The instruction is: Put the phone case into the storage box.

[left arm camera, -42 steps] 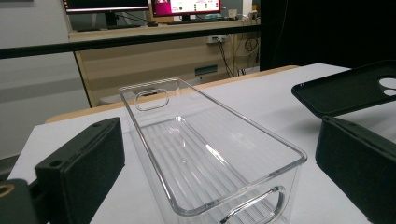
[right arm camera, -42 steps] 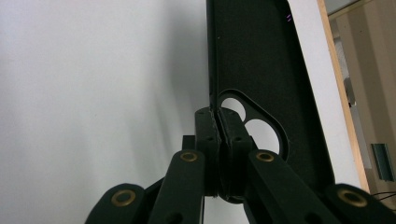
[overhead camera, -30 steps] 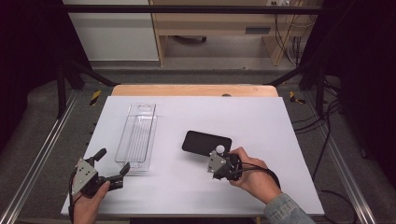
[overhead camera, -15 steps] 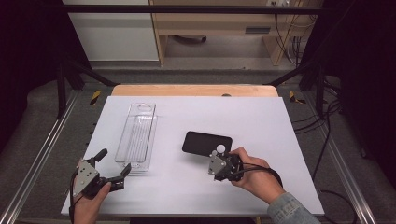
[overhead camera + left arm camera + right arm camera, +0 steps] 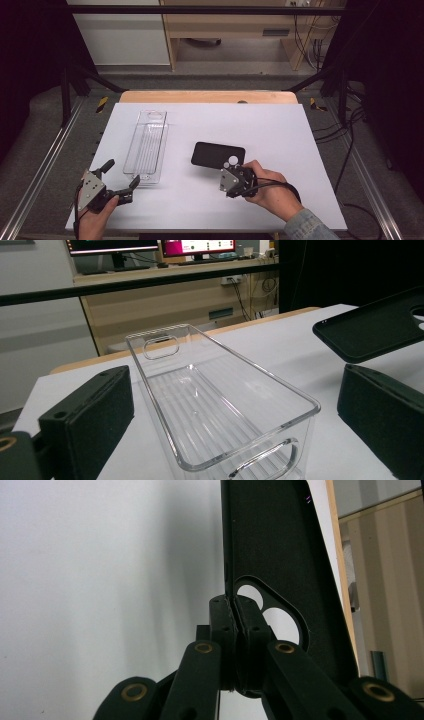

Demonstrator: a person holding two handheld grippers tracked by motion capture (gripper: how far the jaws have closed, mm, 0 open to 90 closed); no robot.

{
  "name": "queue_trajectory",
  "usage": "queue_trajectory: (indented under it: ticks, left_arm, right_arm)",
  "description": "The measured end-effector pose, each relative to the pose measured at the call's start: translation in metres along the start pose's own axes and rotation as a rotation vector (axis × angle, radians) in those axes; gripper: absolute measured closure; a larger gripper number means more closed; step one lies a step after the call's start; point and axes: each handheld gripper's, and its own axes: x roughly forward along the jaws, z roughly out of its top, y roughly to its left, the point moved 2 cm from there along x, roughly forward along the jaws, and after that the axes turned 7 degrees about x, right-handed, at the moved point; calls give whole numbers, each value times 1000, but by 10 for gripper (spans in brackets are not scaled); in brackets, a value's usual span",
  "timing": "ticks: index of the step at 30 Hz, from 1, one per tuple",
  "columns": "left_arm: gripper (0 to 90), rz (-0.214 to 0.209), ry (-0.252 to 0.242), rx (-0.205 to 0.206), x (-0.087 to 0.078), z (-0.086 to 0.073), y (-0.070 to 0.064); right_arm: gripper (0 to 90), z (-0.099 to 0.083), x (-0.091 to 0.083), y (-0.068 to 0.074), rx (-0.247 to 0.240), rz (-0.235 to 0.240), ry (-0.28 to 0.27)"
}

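A black phone case (image 5: 215,154) lies flat in the middle of the white table (image 5: 280,130), its camera cutout toward my right hand. My right gripper (image 5: 231,165) is shut on the case's rim at that cutout; in the right gripper view the closed jaws (image 5: 233,605) pinch the thin edge of the phone case (image 5: 270,540). A clear plastic bin (image 5: 146,145) stands left of the case. My left gripper (image 5: 121,174) is open at the bin's near end. In the left gripper view the bin (image 5: 215,410) lies between the gripper's (image 5: 232,435) wide-spread jaws, with the phone case (image 5: 375,330) at right.
A wooden strip (image 5: 207,97) runs along the table's far edge. Metal frame rails (image 5: 45,160) flank both sides, and cables (image 5: 350,150) hang at the right. Bare table surface lies to the right of the case and behind it.
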Motion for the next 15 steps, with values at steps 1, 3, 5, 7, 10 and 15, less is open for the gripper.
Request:
queue_trajectory:
  ticks: [1,3,5,7,10,15]
  left_arm:
    - [10,0,0,0,0,0,0]
    - [11,6,2,4,-2,2,-1]
    - [11,0,9,12,-1,3,-2]
    - [11,-2,14,18,-1,4,-3]
    - [11,-4,21,17,-1,5,-4]
    - [14,9,19,52,-1,23,-8]
  right_arm:
    - [876,1,0,1,-12,-4,0]
    - [875,2,-2,4,-29,-10,3]
    - [876,3,-3,6,-43,-13,6]
    - [876,4,-4,6,-41,-14,8]
    - [876,5,-4,6,-41,-19,5]
    - [876,1,-1,8,-45,-20,18]
